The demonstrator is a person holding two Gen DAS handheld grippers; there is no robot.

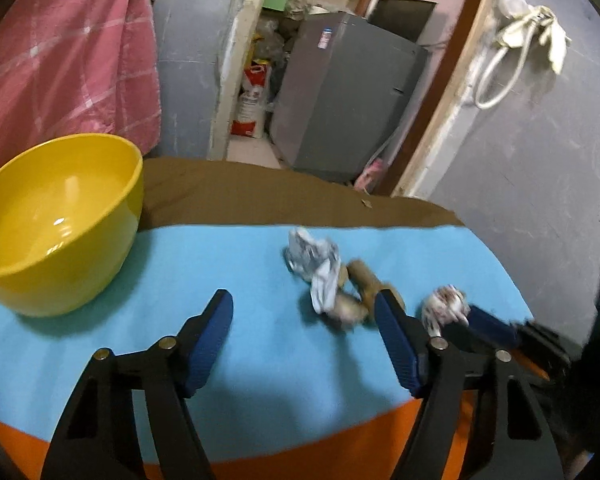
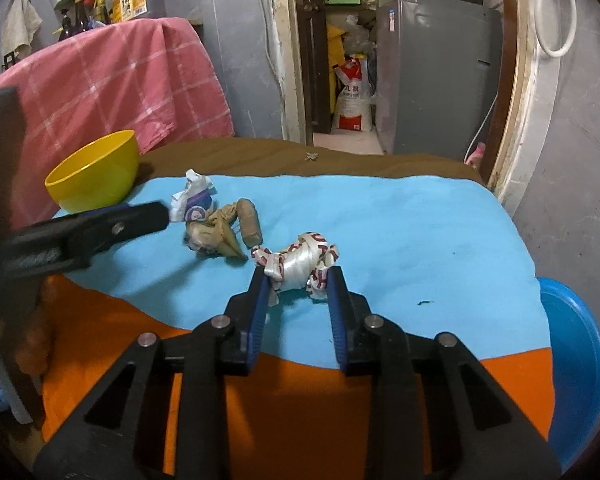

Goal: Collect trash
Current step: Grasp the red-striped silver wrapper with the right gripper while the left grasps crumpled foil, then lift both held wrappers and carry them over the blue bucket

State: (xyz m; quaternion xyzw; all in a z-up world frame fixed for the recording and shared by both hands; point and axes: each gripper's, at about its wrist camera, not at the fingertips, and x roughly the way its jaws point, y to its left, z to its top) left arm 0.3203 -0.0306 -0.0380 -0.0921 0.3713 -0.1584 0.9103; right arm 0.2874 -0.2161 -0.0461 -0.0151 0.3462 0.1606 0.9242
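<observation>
Trash wad (image 2: 300,266) of white-and-red tape sits pinched between the right gripper (image 2: 300,280) pads on the blue cloth (image 2: 420,240) — left gripper (image 1: 304,316) gapes, holding nothing.

A: What's everything lying on?
B: Three cloths: orange cloth (image 2: 300,392) under the right claw (image 2: 298,280), blue cloth (image 2: 400,232) ahead of it, brown cloth (image 2: 240,156) farthest off.
A: And on the blue?
B: A red-and-white wad (image 2: 300,264) right between the claw's tips. Ahead and left, brown scraps (image 2: 228,232), with a white wrapper (image 2: 194,200) touching them. Far left, a yellow bowl (image 2: 92,176) at the cloth's far corner. A dark speck (image 2: 424,303) lies to the claw's right.
A: On the brown?
B: One crumb (image 2: 312,156), straight ahead.
</observation>
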